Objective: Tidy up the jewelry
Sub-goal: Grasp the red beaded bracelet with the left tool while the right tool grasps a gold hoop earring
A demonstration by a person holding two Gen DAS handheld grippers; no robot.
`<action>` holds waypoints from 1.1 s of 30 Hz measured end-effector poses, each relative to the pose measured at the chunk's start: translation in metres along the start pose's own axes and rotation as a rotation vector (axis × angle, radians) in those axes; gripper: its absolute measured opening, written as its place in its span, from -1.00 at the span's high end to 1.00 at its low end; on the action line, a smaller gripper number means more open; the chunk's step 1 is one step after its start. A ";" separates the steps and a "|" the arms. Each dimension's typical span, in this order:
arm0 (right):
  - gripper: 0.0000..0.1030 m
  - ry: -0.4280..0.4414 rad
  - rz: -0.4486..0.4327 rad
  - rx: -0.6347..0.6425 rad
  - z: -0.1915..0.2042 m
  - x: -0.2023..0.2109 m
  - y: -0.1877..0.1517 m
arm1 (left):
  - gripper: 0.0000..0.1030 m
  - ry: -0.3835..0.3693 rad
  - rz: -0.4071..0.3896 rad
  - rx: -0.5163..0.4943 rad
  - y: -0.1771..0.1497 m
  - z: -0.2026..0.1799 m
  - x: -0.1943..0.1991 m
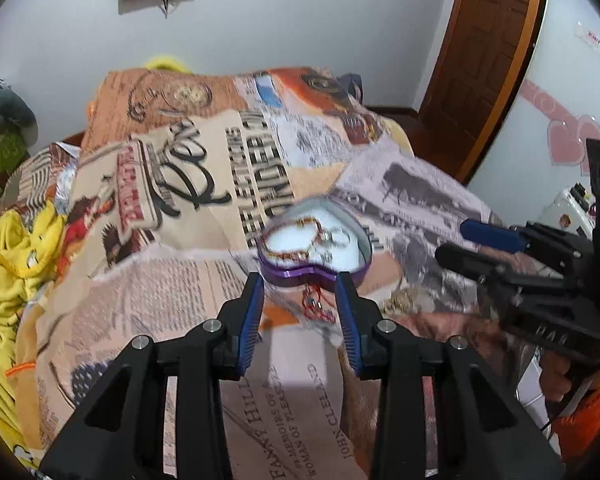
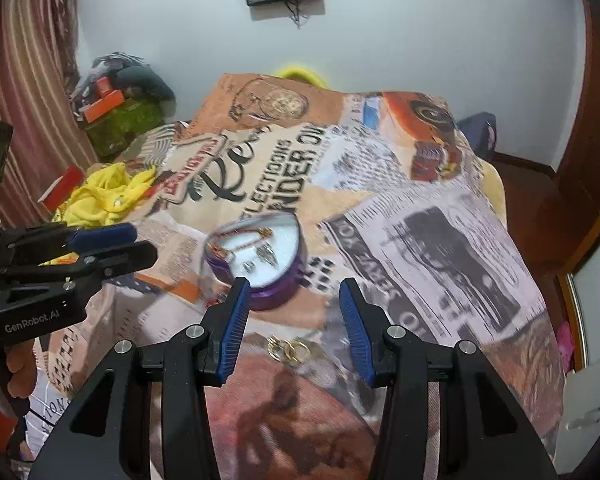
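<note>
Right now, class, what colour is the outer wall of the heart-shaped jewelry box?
Purple; the heart-shaped jewelry box shows it best in the left wrist view.

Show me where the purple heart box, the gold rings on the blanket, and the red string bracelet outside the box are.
purple heart box (image 1: 300, 276): left wrist view, on its purple front wall.
gold rings (image 2: 289, 350): right wrist view, on the middle ring of the cluster.
red string bracelet (image 1: 318, 304): left wrist view, on the red cord just below the box.

Printed blanket, yellow cloth, wooden door
</note>
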State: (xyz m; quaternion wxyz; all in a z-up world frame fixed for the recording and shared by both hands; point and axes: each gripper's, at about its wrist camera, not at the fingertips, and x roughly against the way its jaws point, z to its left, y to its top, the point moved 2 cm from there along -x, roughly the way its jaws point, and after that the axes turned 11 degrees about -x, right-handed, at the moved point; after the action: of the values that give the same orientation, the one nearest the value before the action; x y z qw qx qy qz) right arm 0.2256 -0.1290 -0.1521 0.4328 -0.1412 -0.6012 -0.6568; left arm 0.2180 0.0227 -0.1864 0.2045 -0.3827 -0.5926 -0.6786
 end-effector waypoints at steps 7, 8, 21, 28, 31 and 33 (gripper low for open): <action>0.18 -0.025 0.073 -0.039 -0.023 -0.013 -0.017 | 0.30 -0.046 0.088 -0.014 -0.017 -0.014 -0.030; 0.18 -0.024 0.083 -0.040 -0.024 -0.015 -0.021 | 0.30 -0.051 0.096 -0.018 -0.018 -0.016 -0.033; 0.18 0.000 0.175 0.002 -0.013 -0.040 -0.049 | 0.30 -0.085 0.141 -0.050 -0.020 -0.023 -0.064; 0.23 -0.010 0.170 0.020 -0.017 -0.042 -0.051 | 0.30 -0.139 0.147 -0.010 -0.017 -0.018 -0.077; 0.45 -0.026 0.160 0.034 -0.016 -0.043 -0.051 | 0.30 -0.133 0.147 -0.011 -0.016 -0.018 -0.081; 0.61 -0.024 0.161 0.024 -0.019 -0.044 -0.050 | 0.31 -0.115 0.142 -0.024 -0.016 -0.021 -0.082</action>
State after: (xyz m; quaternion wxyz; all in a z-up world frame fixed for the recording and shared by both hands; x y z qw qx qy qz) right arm 0.2209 -0.1332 -0.2208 0.4786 -0.1914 -0.6010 -0.6108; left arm 0.2516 -0.0080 -0.2594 0.2132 -0.4647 -0.5666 -0.6462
